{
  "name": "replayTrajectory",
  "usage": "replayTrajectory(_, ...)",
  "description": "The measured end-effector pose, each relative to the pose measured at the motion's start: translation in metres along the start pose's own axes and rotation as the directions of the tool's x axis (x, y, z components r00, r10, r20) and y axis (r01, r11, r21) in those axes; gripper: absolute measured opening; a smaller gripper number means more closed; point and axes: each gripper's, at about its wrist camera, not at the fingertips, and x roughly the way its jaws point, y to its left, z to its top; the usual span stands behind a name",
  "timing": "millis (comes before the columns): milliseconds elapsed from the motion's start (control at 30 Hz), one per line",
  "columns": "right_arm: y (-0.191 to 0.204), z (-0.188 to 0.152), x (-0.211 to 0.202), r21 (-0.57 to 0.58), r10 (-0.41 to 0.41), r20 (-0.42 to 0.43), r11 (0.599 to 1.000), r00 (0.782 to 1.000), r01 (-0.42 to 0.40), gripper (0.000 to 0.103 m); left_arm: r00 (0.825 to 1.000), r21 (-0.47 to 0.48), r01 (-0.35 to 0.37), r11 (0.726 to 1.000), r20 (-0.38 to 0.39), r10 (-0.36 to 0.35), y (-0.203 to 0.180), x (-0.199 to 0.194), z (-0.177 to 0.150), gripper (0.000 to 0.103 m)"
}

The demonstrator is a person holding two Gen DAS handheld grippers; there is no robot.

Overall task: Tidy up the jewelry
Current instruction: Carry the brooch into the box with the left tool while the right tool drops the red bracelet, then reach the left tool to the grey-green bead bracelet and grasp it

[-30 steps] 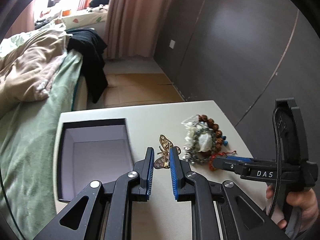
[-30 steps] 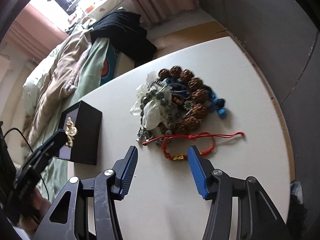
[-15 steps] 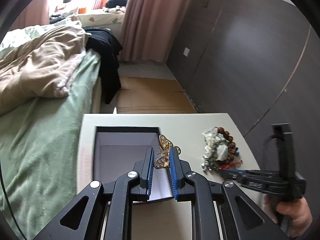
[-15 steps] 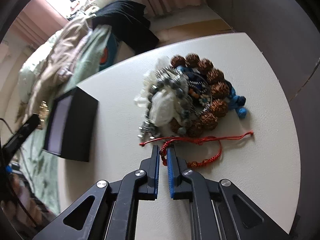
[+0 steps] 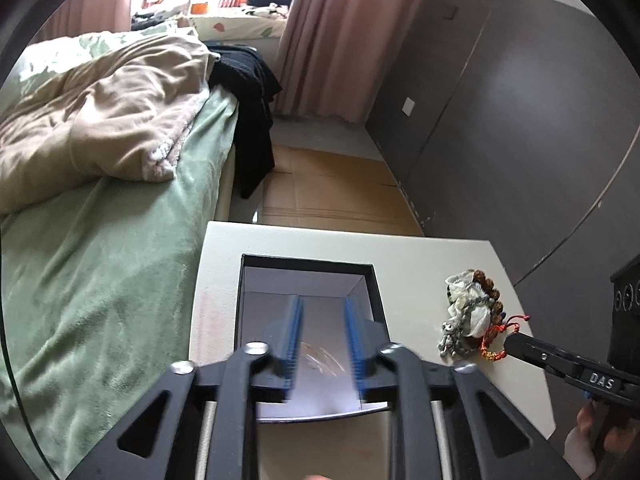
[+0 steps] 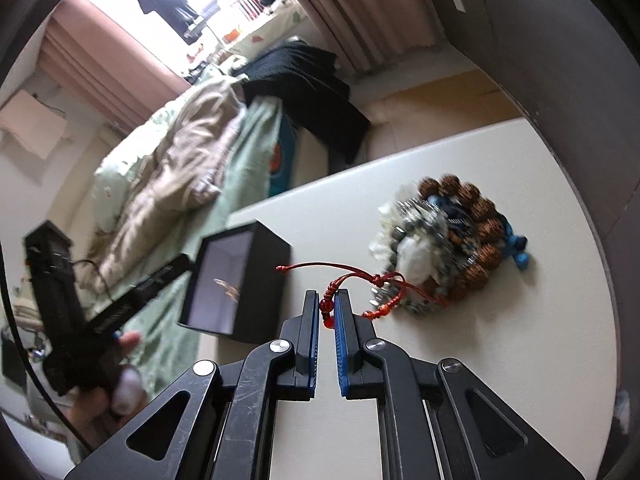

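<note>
My left gripper (image 5: 321, 340) is open and empty above the open black box (image 5: 308, 276), which also shows in the right wrist view (image 6: 264, 280). A gold butterfly brooch (image 6: 228, 289) lies inside the box, blurred in the left wrist view (image 5: 320, 360). My right gripper (image 6: 328, 312) is shut on the red string bracelet (image 6: 360, 284) and holds it just above the white table (image 6: 500, 340). The bracelet's far end still trails at the jewelry pile (image 6: 444, 236) of brown, grey and blue beads, also seen in the left wrist view (image 5: 472, 312).
A bed with green cover and beige blanket (image 5: 100, 152) lies to the left of the table. A dark wall panel (image 5: 520, 120) stands at the back right. Cardboard (image 5: 332, 192) covers the floor beyond the table edge.
My left gripper opened and dropped the butterfly brooch into the box. My right gripper closed on the red bracelet and lifted it off the table toward the box.
</note>
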Motion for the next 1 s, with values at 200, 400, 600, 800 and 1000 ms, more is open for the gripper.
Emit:
replayTrajectory(200, 0.024, 0.005, -0.002, -0.016, 0.122, 0.053, 0.992, 0.991, -0.122, 0.009, 0.995, -0.050, -0.025, 0.998, 0.094, 0.030, 0.013, -0.019, 0.005, 0.087)
replayTrajectory(400, 0.056, 0.005, 0.007, -0.049, 0.248, 0.071, 0.968, 0.966, -0.245, 0.009, 0.995, -0.090, -0.025, 0.996, 0.094, 0.033, 0.025, -0.020, 0.008, 0.087)
replayTrajectory(600, 0.082, -0.001, 0.028, -0.056, 0.315, 0.043, 0.948, 0.948, -0.312, 0.009, 0.993, -0.099, -0.037, 0.994, 0.108, 0.048, 0.032, -0.024, 0.010, 0.087)
replayTrajectory(800, 0.091, -0.005, 0.054, -0.021, 0.304, -0.026, 0.952, 0.952, -0.305, 0.074, 0.993, -0.110, -0.024, 0.994, 0.116, 0.037, 0.038, -0.028, 0.009, 0.087)
replayTrajectory(1000, 0.068, -0.003, 0.039, 0.022, 0.236, 0.023, 0.971, 0.971, -0.236, 0.074, 0.993, -0.123, -0.001, 0.992, 0.120, 0.016, 0.036, -0.029, 0.008, 0.087)
